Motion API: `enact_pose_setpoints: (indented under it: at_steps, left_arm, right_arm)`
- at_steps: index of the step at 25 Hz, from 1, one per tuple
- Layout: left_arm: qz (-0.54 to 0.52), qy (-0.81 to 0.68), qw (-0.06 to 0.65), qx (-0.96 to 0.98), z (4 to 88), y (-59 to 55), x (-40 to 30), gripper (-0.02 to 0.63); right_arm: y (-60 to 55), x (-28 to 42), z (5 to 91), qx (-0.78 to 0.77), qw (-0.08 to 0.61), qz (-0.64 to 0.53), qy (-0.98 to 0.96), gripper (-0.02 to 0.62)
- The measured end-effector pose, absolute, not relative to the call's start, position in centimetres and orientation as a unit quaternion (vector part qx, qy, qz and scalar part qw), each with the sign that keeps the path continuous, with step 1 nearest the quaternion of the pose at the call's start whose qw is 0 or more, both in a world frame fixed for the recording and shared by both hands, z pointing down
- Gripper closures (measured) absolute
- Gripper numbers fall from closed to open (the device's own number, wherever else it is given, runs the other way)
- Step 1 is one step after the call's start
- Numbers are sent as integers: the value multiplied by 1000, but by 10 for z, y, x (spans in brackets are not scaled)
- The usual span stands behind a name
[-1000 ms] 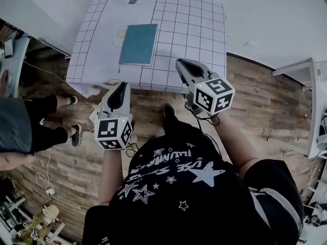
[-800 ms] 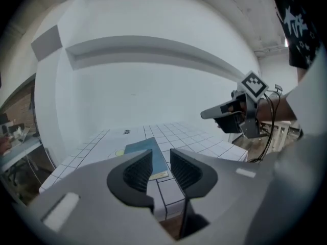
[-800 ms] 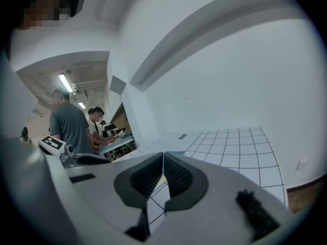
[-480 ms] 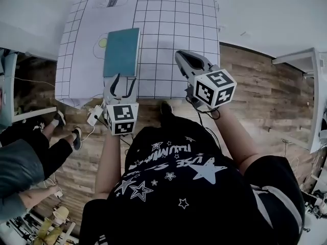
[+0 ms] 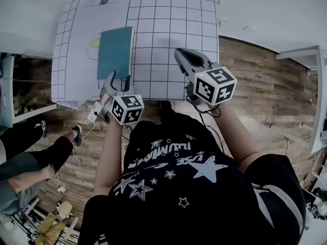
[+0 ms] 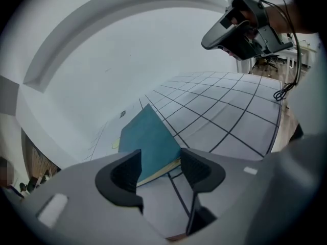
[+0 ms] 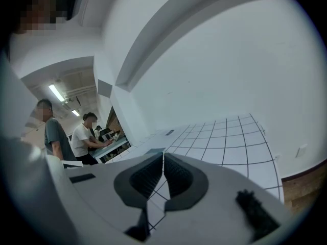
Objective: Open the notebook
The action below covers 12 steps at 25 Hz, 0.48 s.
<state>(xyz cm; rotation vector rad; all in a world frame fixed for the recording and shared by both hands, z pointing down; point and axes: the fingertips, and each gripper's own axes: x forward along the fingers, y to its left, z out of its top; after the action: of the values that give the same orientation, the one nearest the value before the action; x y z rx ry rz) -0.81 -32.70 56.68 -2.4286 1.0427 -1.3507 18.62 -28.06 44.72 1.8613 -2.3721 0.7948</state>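
Observation:
A closed teal notebook (image 5: pixel 115 52) lies flat on the white grid-printed table mat (image 5: pixel 173 24), left of centre. My left gripper (image 5: pixel 120 78) hovers just before the notebook's near edge, its jaws opening wide. In the left gripper view the notebook's (image 6: pixel 148 134) near corner shows ahead between the dark pads (image 6: pixel 125 175), which do not touch it. My right gripper (image 5: pixel 180 53) is held above the mat to the right of the notebook, jaws shut with nothing in them. It also appears in the left gripper view as the right gripper (image 6: pixel 225 34), raised above the mat.
A yellow circle (image 5: pixel 95 43) is printed on the mat beside the notebook's left edge. A power strip with cables (image 5: pixel 94 114) lies on the wooden floor below the table's front edge. A seated person's legs (image 5: pixel 30 147) are at the left; people (image 7: pixel 84 134) work at desks beyond.
My left gripper has come forward and down from over the floor to the notebook's near edge, rolled, and its jaws have opened. The right gripper has shifted a little over the mat and stays shut.

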Motion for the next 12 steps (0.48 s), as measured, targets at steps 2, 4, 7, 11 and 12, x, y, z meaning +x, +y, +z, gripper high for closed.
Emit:
enact_pose_setpoints:
  at_steps: [2,4,7,11,12]
  left_arm:
    - [-459,339,98,-815,569,-326,-3,354]
    - [-463,331,109,-815,570,-325,0,354]
    - [-469,337,103,-809,571,-329,0,354]
    - [-483,347,123,-794,568,-333,-2,367]
    - [-486,349,128,-791,567,-334,-2,382]
  right_arm:
    - [-283,191,449,598,9,257,-759,577]
    - [-285,195,450,600,6,260,-757,577]
    - [-289,199,450,603,0,261,-754,577]
    - [-291,201,452,603,-3,265,-753,577]
    - [-291,200,452,603,-3,265,-753,577]
